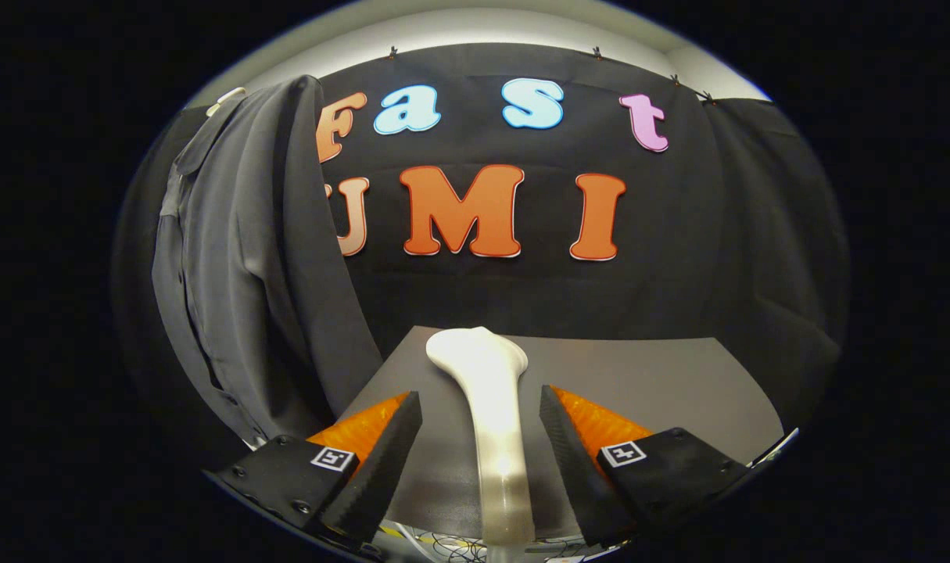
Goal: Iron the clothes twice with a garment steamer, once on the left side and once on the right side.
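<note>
Nearest of all, the gripper (pixel 481 414) stands wide open with its two black-padded fingers (pixel 381 461) either side of the white garment steamer (pixel 494 422), touching it on neither side. Left and farther off, a dark grey shirt (pixel 240 258) hangs against the booth wall, its hem dropping near the left finger. Beneath the steamer lies the grey counter (pixel 662 383), the steamer's broad head pointing far.

The garment steamer (pixel 490 407) lies on the table (pixel 678 383) between the spread fingers (pixel 381 461), shirt (pixel 240 258) hanging left.
</note>
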The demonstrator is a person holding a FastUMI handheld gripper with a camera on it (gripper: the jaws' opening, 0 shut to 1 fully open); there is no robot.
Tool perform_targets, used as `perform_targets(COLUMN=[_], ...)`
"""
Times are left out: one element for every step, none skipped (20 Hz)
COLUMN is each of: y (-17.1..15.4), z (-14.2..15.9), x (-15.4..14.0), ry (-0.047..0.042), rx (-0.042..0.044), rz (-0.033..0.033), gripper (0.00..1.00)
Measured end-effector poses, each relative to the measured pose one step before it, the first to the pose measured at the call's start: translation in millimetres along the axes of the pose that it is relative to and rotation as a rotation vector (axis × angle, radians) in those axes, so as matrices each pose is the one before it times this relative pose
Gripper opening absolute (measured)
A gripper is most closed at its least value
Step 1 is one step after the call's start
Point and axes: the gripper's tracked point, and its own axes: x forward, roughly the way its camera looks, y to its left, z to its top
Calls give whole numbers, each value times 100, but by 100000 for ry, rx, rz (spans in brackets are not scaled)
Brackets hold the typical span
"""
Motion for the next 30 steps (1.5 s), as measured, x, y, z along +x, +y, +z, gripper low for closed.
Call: perform_targets(y=[-56, 85, 248, 68, -108, -304, -697, -628, 422, 69, 60, 64, 7, 23, 253, 63, -22, -74, 2, -9, 187, 139, 69, 154, 158, 215, 161, 194, 529, 603], z=[-501, -504, -657, -725, -1000, -913, -716, -416, 339, -233, -252, 30, -119, 1, -161, 44, -25, -151, 189, -135, -158, -6, 326, 216, -16, 53, -44, 497, 780, 569], x=[665, 749, 434, 557, 478, 494, 245, 310, -255, 175, -161, -125, -91, -145, 167, -434, 103, 189, -290, -547, -208, -448, -476, -434, -804, -611, -611, -566, -939, -1238], ry=[2622, 1739, 2099, 2294, 2812, 3307, 2312, 821, -2015, 402, 291, -494, -528, -649, -370, -205, -605, -422, -1092, -291, -664, -1354, -2462, -2720, -2009, -1751, -1648, -3149, -4522, -3247], rx=[-13, 74, 125, 213, 0, -496, -1009, 41, 2140, 1921, 1491, 1617, 1289, -115, -1103, -713, -109, 73, 657, 239, 593, 1592, 1915, 1638, 1122, 992, 314, -223, -350, -680], rz=[-313, 429, 25, -55, -804, -1404, -2519, -1700, 1686, 871, 1114, 1306, 514, 255, 459, -760, -350, -926, -691, -386, -150, 16, 229, 326, 135, -234, -307, -277, 15, 342], gripper=[99, 99, 99, 98, 98, 94, 88, 75, 63, 54, 54, 55, 54, 54, 53, 52, 51, 50, 49, 46, 46, 46, 46, 46, 46, 46, 46, 46, 42, 42])
